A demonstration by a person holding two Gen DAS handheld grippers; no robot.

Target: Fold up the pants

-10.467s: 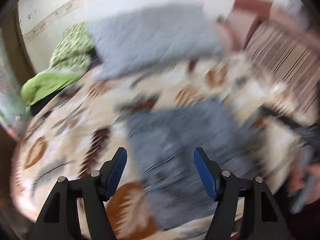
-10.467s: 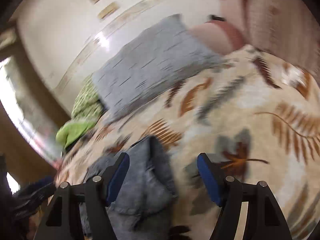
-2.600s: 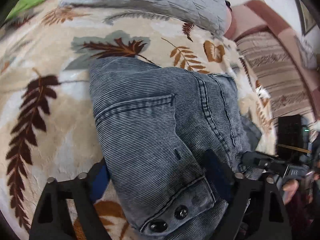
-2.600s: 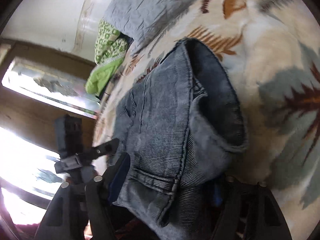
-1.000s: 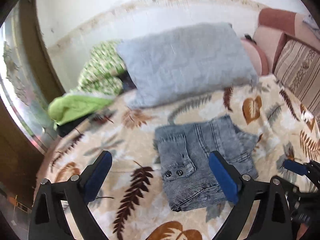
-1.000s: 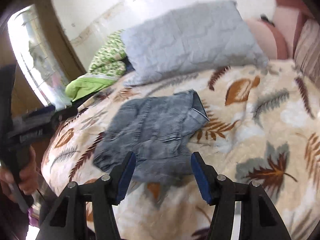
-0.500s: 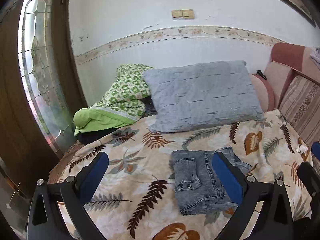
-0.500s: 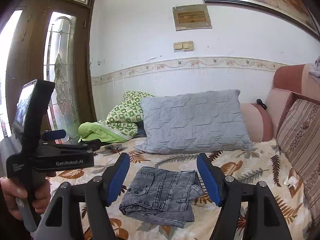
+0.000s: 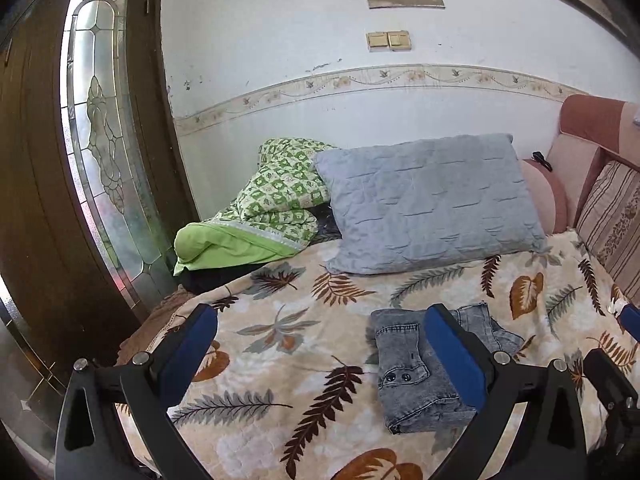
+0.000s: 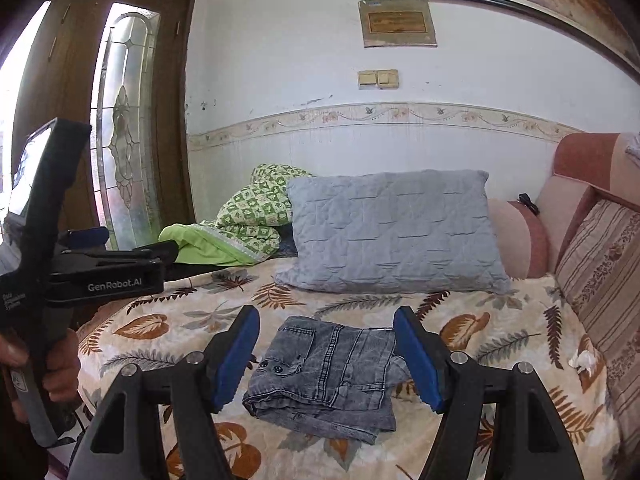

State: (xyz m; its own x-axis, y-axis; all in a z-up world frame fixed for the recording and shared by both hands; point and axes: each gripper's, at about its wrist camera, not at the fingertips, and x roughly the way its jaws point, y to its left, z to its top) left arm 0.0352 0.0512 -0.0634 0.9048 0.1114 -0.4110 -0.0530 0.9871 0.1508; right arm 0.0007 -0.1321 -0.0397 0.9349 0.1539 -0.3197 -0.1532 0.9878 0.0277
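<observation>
On the leaf-patterned bed cover [image 10: 500, 320], the folded pants [image 10: 324, 368] are lying in front of a grey pillow [image 10: 392, 232]. Both the left tongs [image 9: 320, 352] and the right tongs [image 10: 326, 356] are hanging above the bed, released and gripping nothing.

The left gripper [image 9: 320, 354] fills the lower edge, its blue pads spread wide with nothing between them. Beyond it, at about four o'clock, the folded grey pants [image 9: 412, 372] lie on a leaf-patterned blanket [image 9: 288, 360], partly hidden by the right-hand pad. At one o'clock a grey pillow [image 9: 432, 204] leans on the wall; a green quilt [image 9: 276, 208] sits beside it at eleven o'clock. A glazed wooden door [image 9: 96, 160] stands at nine o'clock.
</observation>
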